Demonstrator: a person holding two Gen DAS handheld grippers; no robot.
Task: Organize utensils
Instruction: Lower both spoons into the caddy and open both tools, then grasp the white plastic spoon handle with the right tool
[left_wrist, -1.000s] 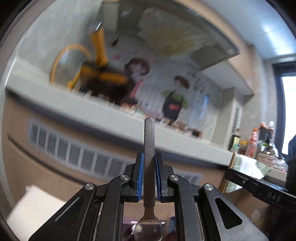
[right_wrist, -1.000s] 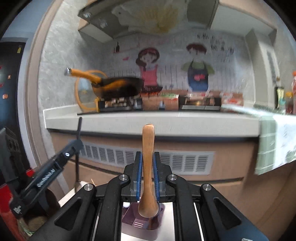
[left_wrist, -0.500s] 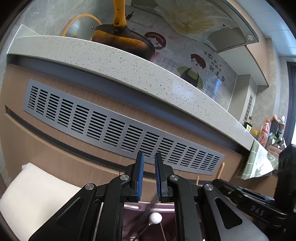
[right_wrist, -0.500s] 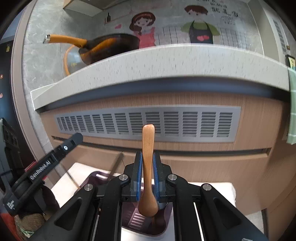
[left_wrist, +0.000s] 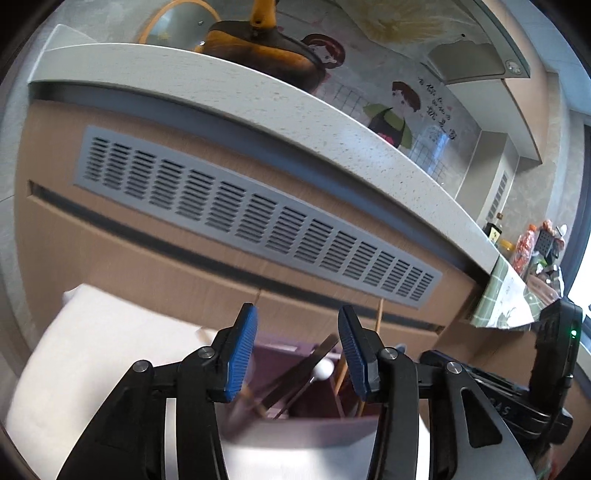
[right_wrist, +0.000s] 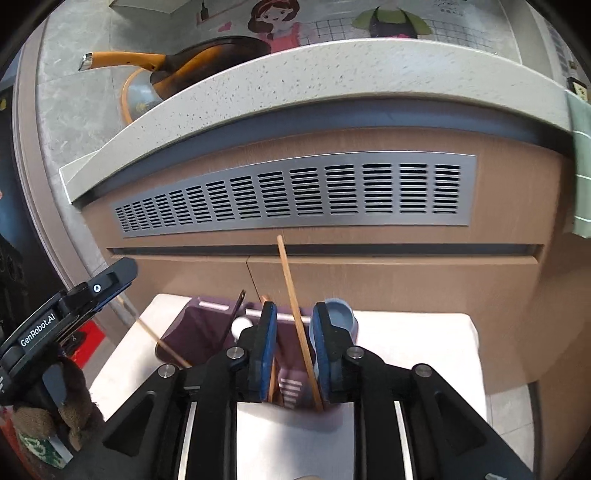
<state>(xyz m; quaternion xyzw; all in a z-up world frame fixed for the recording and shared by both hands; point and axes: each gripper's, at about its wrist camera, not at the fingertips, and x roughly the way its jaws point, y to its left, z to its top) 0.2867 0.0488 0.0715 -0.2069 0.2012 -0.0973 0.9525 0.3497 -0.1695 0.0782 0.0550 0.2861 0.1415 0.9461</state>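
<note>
The left gripper (left_wrist: 297, 347) has just been opening and stands apart with nothing pressed between its blue pads — a flat metal handle (left_wrist: 295, 373) leans free in the purple utensil holder (left_wrist: 317, 406) beneath it, at about 6 o'clock from the tips, so I judge the piece is let go to stand there by itself. A white ball-ended tool (left_wrist: 325, 369) rests beside it in the same holder.

The right gripper (right_wrist: 294, 334) has also just been opening; a thin wooden stick (right_wrist: 291, 295) rises between its parted pads toward 12 o'clock, its lower end down in the holder's (right_wrist: 199, 325) right compartment. It seems loose rather than clamped.

The holder sits on a white surface (right_wrist: 406, 347), with a blue cup (right_wrist: 341, 314) just beside it at 2 o'clock — upright storage keeps the handles reachable.
</note>
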